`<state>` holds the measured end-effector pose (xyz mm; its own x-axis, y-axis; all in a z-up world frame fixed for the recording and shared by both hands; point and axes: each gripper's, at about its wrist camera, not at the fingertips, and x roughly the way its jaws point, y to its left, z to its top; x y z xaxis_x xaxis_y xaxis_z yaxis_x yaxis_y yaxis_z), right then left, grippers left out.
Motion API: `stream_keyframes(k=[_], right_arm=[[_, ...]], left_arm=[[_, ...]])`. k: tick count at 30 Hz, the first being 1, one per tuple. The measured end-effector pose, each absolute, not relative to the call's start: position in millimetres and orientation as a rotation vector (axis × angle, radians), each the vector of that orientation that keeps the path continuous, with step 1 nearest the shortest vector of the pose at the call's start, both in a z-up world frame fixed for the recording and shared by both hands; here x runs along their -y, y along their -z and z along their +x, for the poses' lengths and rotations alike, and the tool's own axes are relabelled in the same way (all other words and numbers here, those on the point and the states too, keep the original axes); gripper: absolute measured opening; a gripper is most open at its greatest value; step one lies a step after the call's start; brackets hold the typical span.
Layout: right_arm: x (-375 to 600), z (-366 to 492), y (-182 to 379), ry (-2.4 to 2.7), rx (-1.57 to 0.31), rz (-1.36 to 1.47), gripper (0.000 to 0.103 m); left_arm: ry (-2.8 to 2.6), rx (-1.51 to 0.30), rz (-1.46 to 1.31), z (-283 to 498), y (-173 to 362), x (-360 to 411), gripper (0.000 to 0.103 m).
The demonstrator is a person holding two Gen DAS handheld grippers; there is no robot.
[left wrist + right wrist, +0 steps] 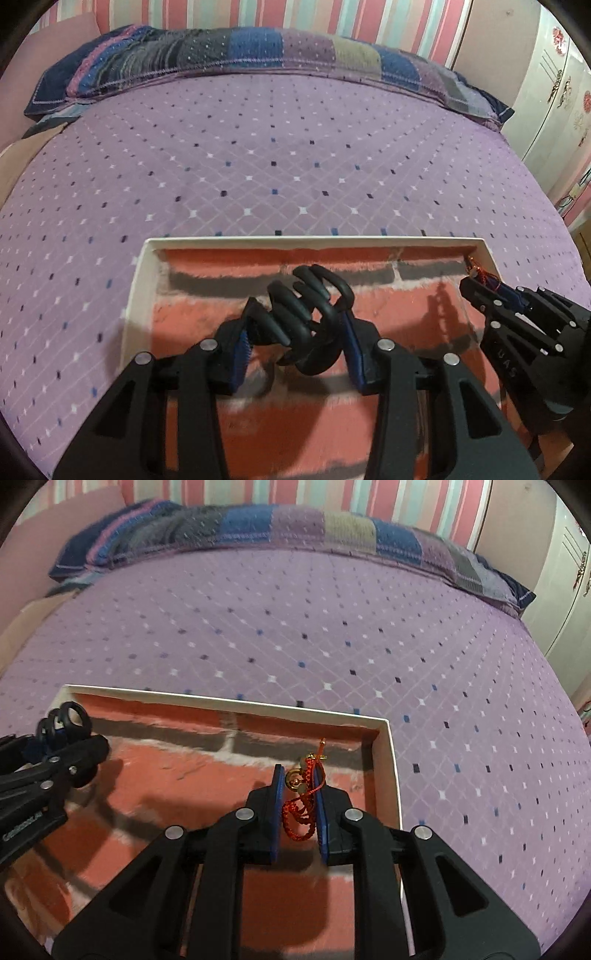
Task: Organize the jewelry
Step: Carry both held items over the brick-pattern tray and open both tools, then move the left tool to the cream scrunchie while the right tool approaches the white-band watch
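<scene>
A white box (138, 295) with a red, brick-patterned lining sits on a purple bedspread (258, 155) with little diamond dots. A patchwork blanket (229, 51) lies across the far end of the bed, under a striped wall (295, 14).

The left gripper (295, 332) is over the box, near its middle. Its blue pads are squeezed onto a black hair claw clip (306, 317), one pad on each side. The clip's curved teeth stick up toward the far side of the box.

The right gripper (299, 797) is over the right part of the box, close to the far right corner. Its pads are nearly together and pinch a red cord bracelet (301, 808) with a small gold ring and pale beads. The red cord hangs in loops between the pads, and a thin end pokes up past the tips.

Both things are held above the red lining. I cannot tell if they touch it.

A white cupboard (554, 92) with flower stickers stands to the right of the bed.
</scene>
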<state>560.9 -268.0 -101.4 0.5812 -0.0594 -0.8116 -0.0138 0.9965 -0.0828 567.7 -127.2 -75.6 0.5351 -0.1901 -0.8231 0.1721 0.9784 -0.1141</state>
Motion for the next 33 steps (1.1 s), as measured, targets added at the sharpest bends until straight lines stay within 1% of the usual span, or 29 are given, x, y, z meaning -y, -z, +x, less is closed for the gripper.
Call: stream_keyframes(k=[8,11,13,14,18,20,21,24,26,29,31,33], right_arm=[[279,591,124,0.041,-1.049,-0.025,0.016],[281,594,123,0.039,-1.053,-0.004,0.017],[280,594,122,0.023,-1.055,0.001,0.030],[279,592,121,0.023,-1.054,-0.008,0.038],[279,583,112,0.006,-1.030,-0.002,0.041],[281,577,102,-0.002,-1.008,0.011,0.043],[282,573,97,-0.001,-0.996,0.006,0.046],[287,555,78,0.007,-0.948,-0.003,0.053],[291,540,66,0.010,-0.921,-0.004,0.054],[299,507,49,0.011,-0.877,-0.006,0.060],[303,481,42,0.017,-0.853,-0.006,0.063],[308,454,36,0.008,-0.839,0.011,0.064]], left_arm=[[0.197,-1.025,0.004,589,97,137,0.043],[0.183,-1.019,0.037,589,102,140,0.043],[0.173,-1.026,0.045,589,104,140,0.044],[0.161,-1.034,0.053,589,104,140,0.044],[0.150,-1.038,0.053,587,99,137,0.044],[0.156,-1.029,0.051,581,91,135,0.051],[0.155,-1.016,0.053,577,87,133,0.059],[0.163,-0.977,0.054,558,68,129,0.061],[0.169,-0.963,0.041,544,54,124,0.062],[0.179,-0.931,0.022,513,32,113,0.063],[0.190,-0.904,-0.001,487,17,103,0.077],[0.195,-0.884,-0.010,461,5,96,0.079]])
